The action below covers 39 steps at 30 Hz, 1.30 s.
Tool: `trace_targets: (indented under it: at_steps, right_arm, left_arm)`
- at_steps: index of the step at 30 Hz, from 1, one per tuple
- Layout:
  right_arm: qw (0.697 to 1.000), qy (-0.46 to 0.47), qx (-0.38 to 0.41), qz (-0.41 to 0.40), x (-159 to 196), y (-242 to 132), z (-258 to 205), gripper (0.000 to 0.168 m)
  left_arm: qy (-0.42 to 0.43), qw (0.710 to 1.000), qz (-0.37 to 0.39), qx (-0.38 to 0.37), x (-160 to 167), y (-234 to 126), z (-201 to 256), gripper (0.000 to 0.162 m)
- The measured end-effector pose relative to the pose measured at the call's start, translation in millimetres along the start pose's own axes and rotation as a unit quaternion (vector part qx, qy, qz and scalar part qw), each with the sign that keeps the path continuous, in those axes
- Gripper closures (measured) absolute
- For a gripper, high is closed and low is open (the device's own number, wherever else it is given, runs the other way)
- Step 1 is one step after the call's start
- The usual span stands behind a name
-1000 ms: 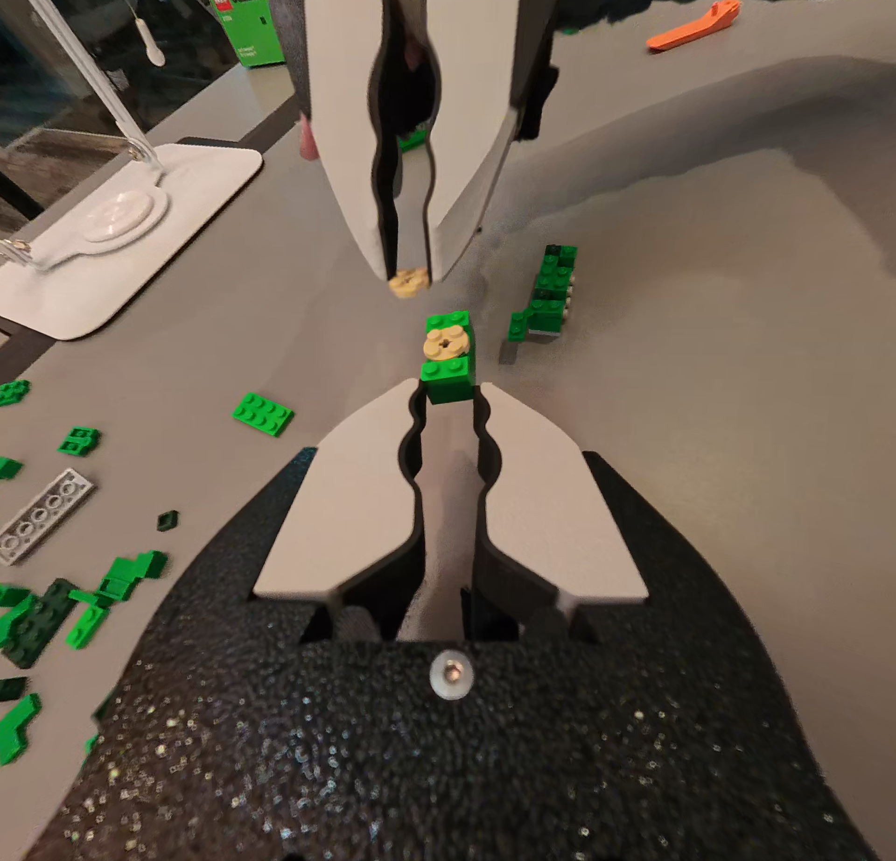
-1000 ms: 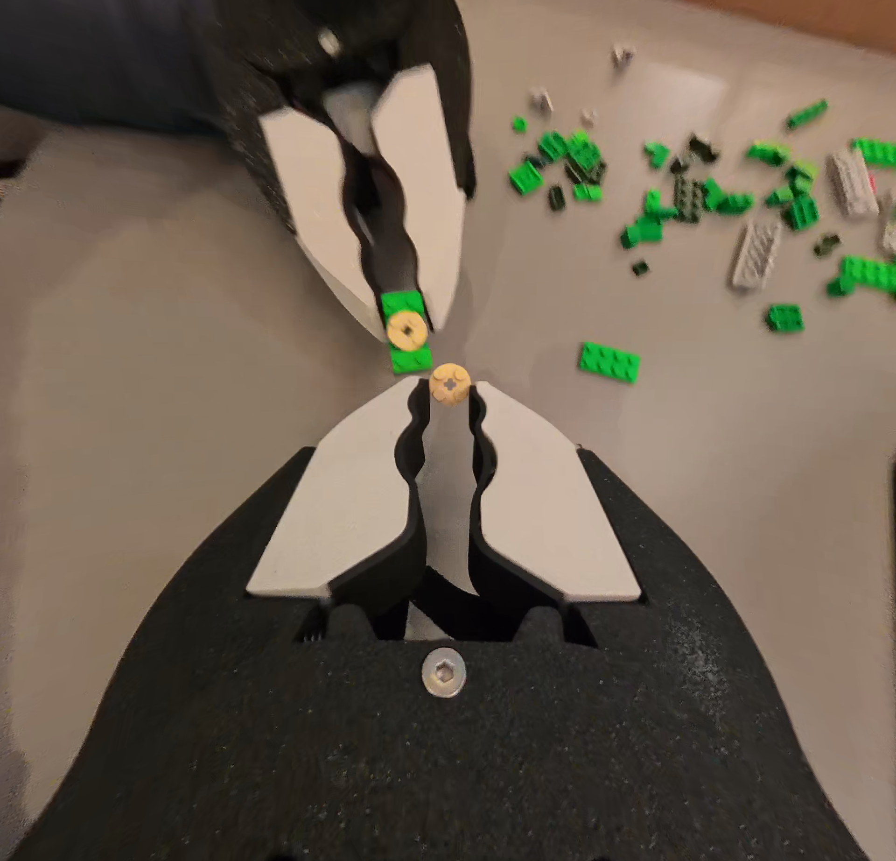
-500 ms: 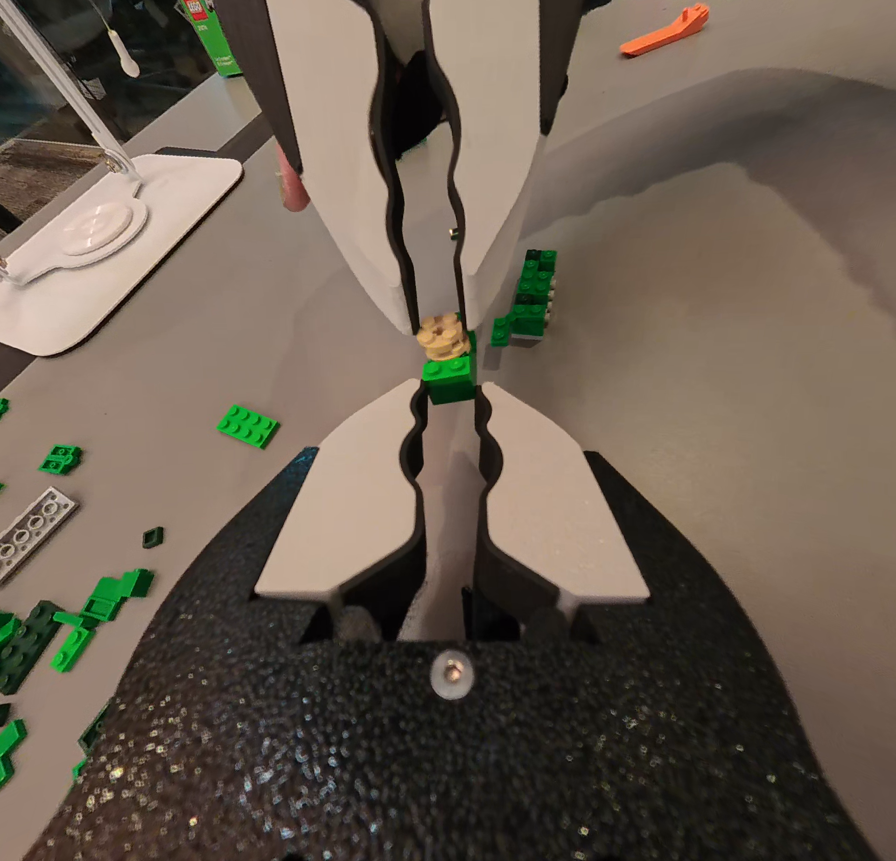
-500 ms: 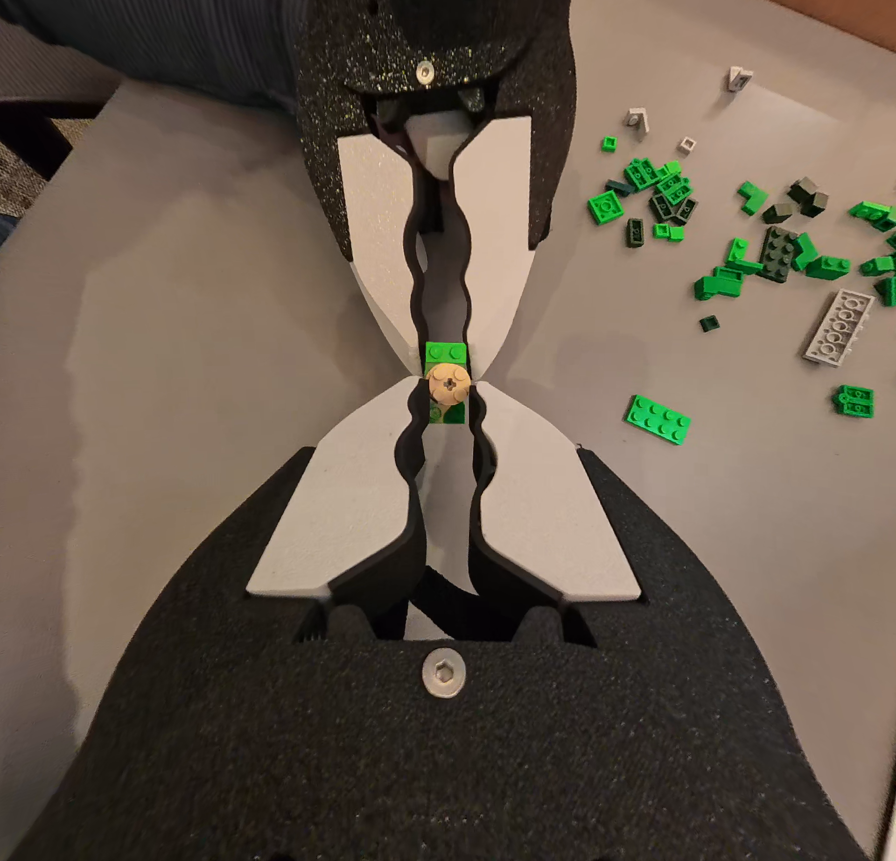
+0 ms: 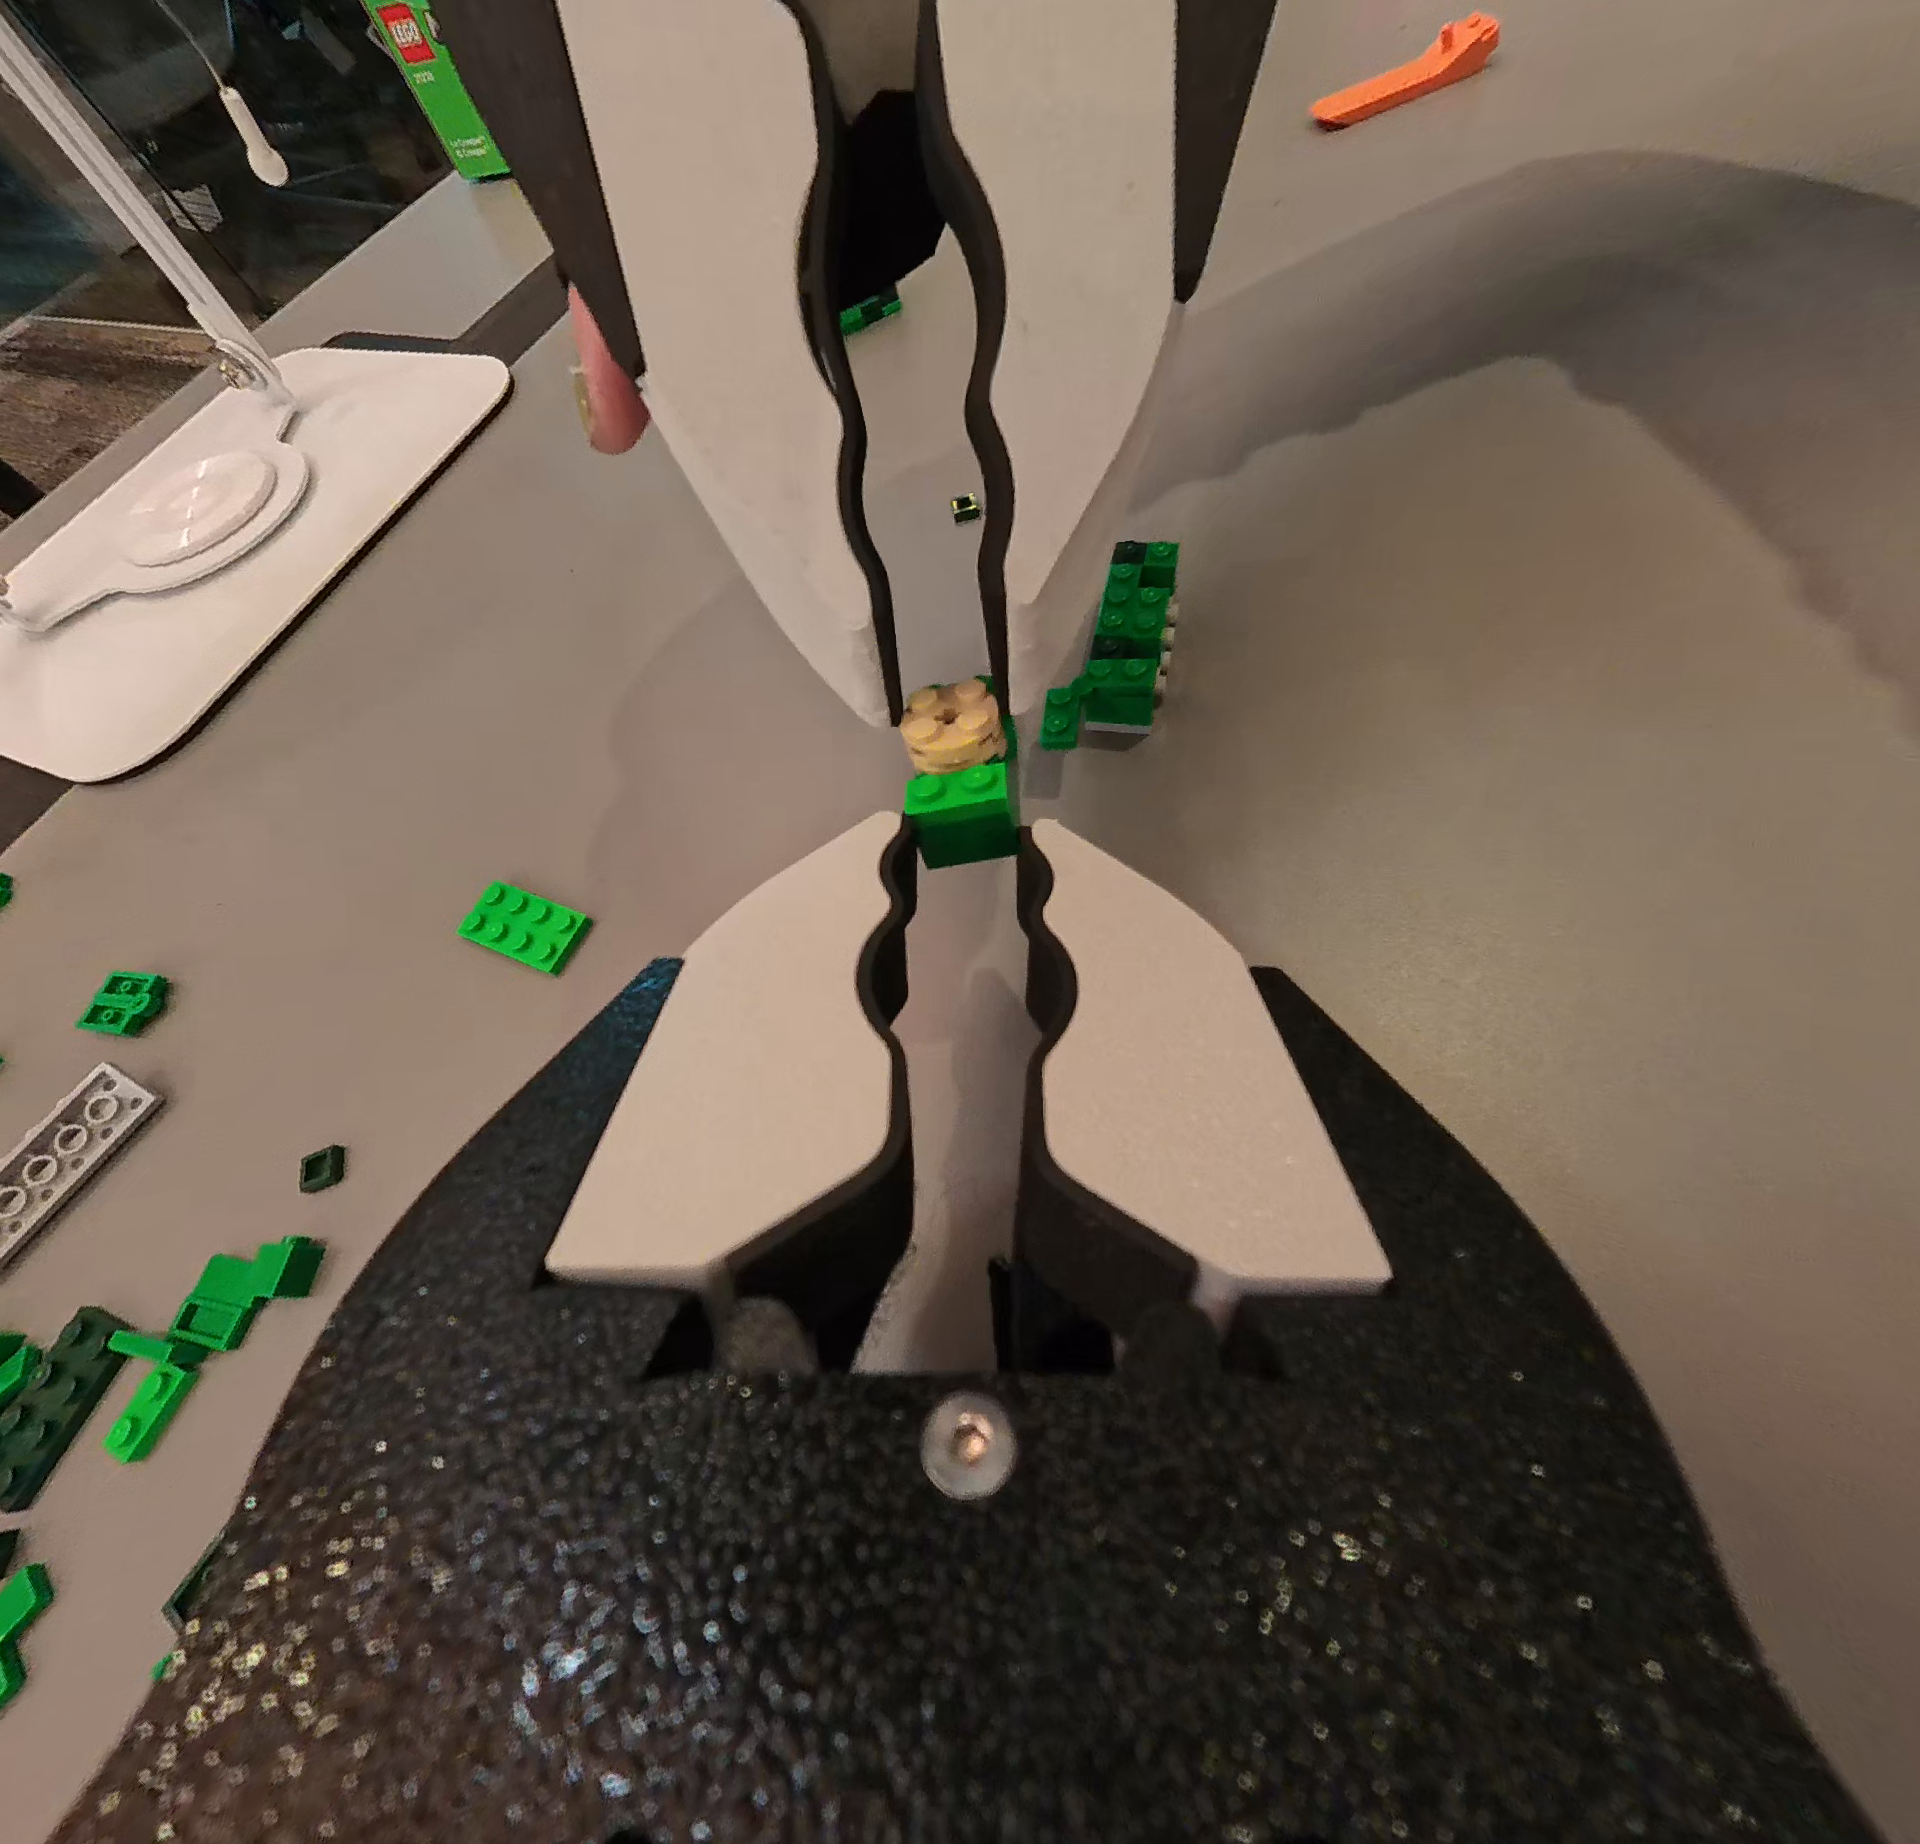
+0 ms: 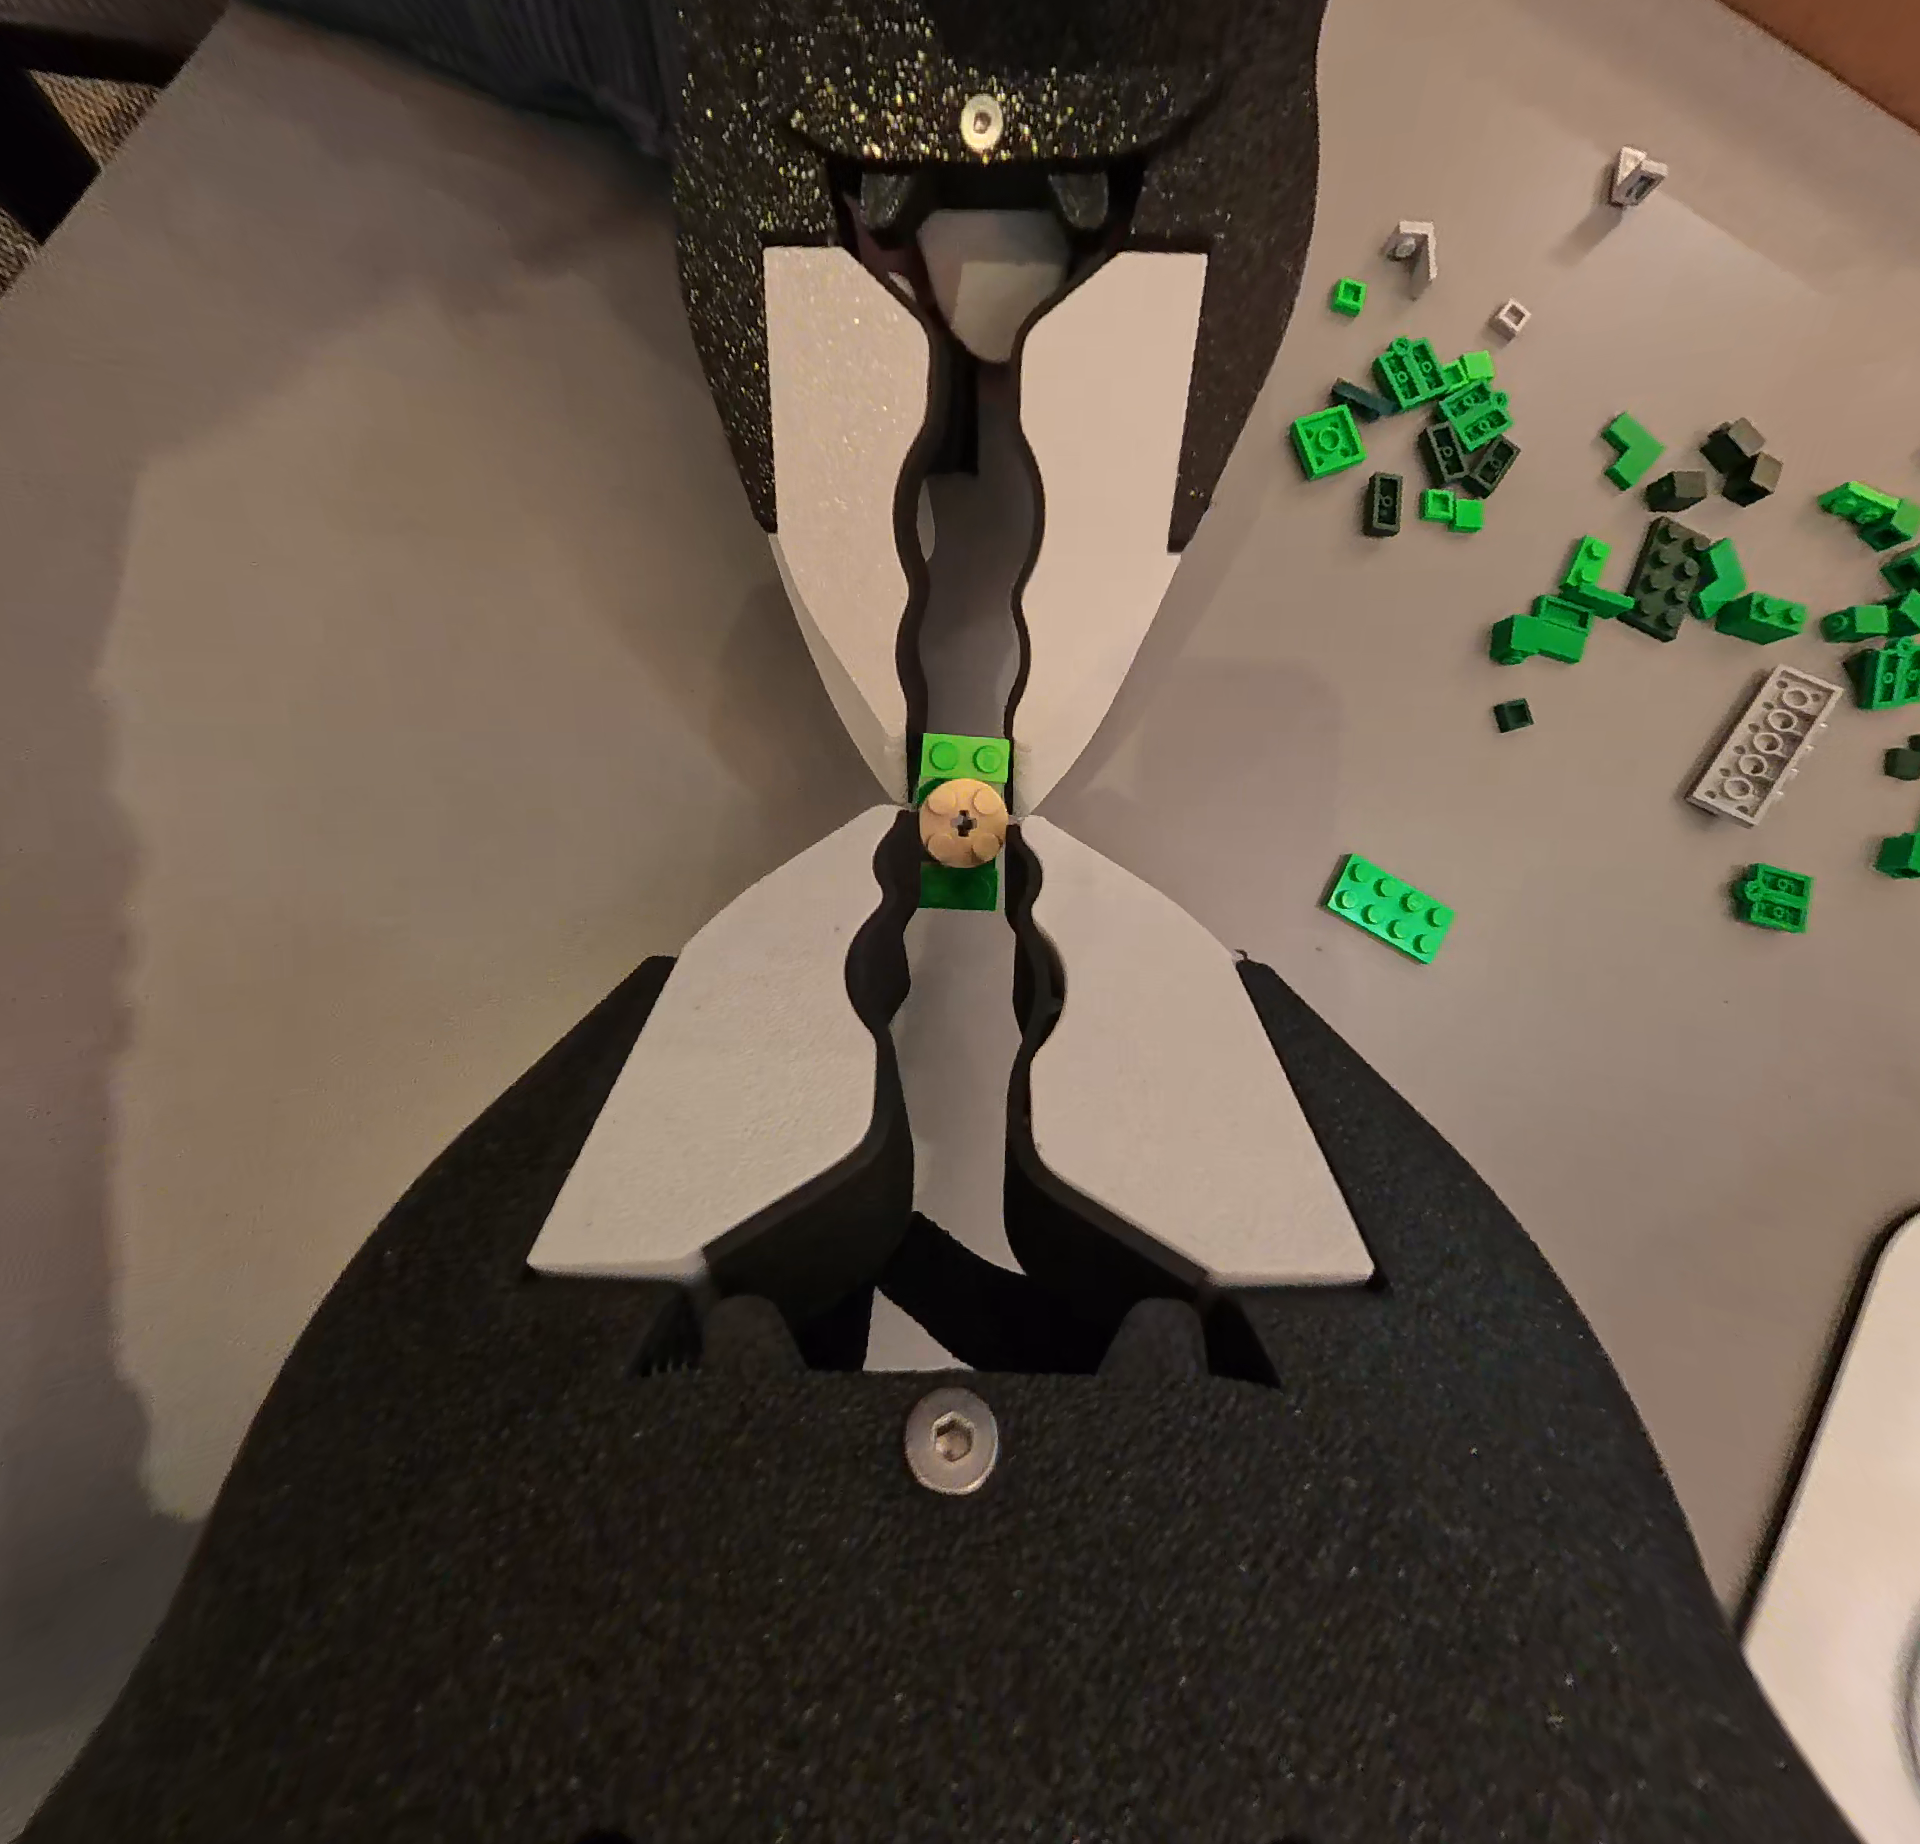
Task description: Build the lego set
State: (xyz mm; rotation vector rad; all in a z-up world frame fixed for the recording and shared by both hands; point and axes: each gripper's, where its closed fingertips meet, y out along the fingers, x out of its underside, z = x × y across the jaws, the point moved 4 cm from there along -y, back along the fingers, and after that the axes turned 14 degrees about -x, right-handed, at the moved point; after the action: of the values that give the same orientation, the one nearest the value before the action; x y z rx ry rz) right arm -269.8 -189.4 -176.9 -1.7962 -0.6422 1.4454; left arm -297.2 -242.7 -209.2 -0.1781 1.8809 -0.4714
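Note:
My left gripper is shut on a green brick assembly and holds it above the grey table. A tan round plate sits on that brick, and a second tan round plate is stacked on the first. My right gripper comes in from the far side, tip to tip with the left, and its fingers are closed on the upper tan plate. In the right wrist view the right gripper grips the tan round plate over the green brick, which the left gripper holds.
A partly built green model stands just behind the grippers. A green 2x4 plate and a grey plate lie among several loose green pieces. An orange separator tool, a green box and a white stand base lie farther off.
My right gripper moved its tan round plate down onto the tan plate on the left gripper's green brick. The two grippers now meet tip to tip.

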Motion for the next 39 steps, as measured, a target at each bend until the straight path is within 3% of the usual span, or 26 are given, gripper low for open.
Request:
trace_targets:
  at_steps: [11,17,21,24,28,33,39]
  right_arm:
    - [1.0,-0.01,0.01,-0.008,-2,0,-1,0.152]
    - [0.999,-0.015,0.048,0.012,0,-5,1,0.146]
    - [0.992,-0.041,0.114,0.047,-6,-11,0,0.137]
    - [0.971,-0.101,0.214,0.04,-13,-11,-1,0.127]
    - [0.932,-0.188,0.307,-0.041,-14,0,-4,0.125]
    - [0.9,-0.229,0.363,-0.074,-16,4,0,0.137]
    - [0.883,-0.253,0.385,-0.092,-19,3,1,0.137]
  left_arm:
    - [-0.002,1.0,0.002,0.003,0,0,1,0.144]
    - [-0.014,1.0,0.002,-0.004,0,-1,-3,0.144]
    - [-0.045,0.999,0.001,-0.017,1,-2,-10,0.144]
    - [-0.088,0.996,0.014,-0.02,-1,-5,-16,0.145]
    - [-0.141,0.989,0.042,-0.017,-6,-11,-25,0.145]
    - [-0.162,0.985,0.056,-0.009,-8,-14,-27,0.145]
    - [-0.171,0.983,0.058,-0.007,-8,-14,-28,0.145]
